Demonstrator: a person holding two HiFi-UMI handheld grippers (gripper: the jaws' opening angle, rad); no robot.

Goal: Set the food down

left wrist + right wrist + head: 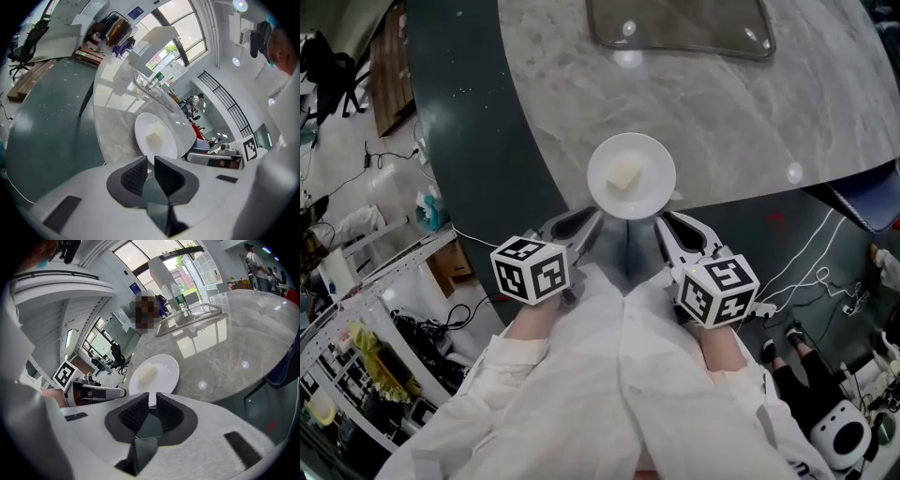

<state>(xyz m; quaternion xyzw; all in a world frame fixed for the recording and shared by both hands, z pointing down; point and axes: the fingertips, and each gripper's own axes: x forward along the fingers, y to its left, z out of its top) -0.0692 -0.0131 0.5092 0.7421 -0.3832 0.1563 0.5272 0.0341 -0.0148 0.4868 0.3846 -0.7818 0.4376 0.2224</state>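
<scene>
A white plate (654,161) with a pale block of food (623,177) hangs over the near edge of the round marble table (731,112). I cannot tell whether it rests on the stone. My left gripper (594,218) is shut on the plate's near rim from the left. My right gripper (662,221) is shut on that rim from the right. In the left gripper view the plate (142,125) and food (154,138) lie just past the closed left gripper (151,160). The right gripper view shows the plate (166,367), the food (147,375) and the right gripper (152,401) pinching the rim.
A clear glass tray (680,33) sits far across the table. Dark green floor (473,141) runs round the table's left side. A dark blue object (867,202) pokes in at the right. Cables (811,262) and clutter lie on the floor on both sides.
</scene>
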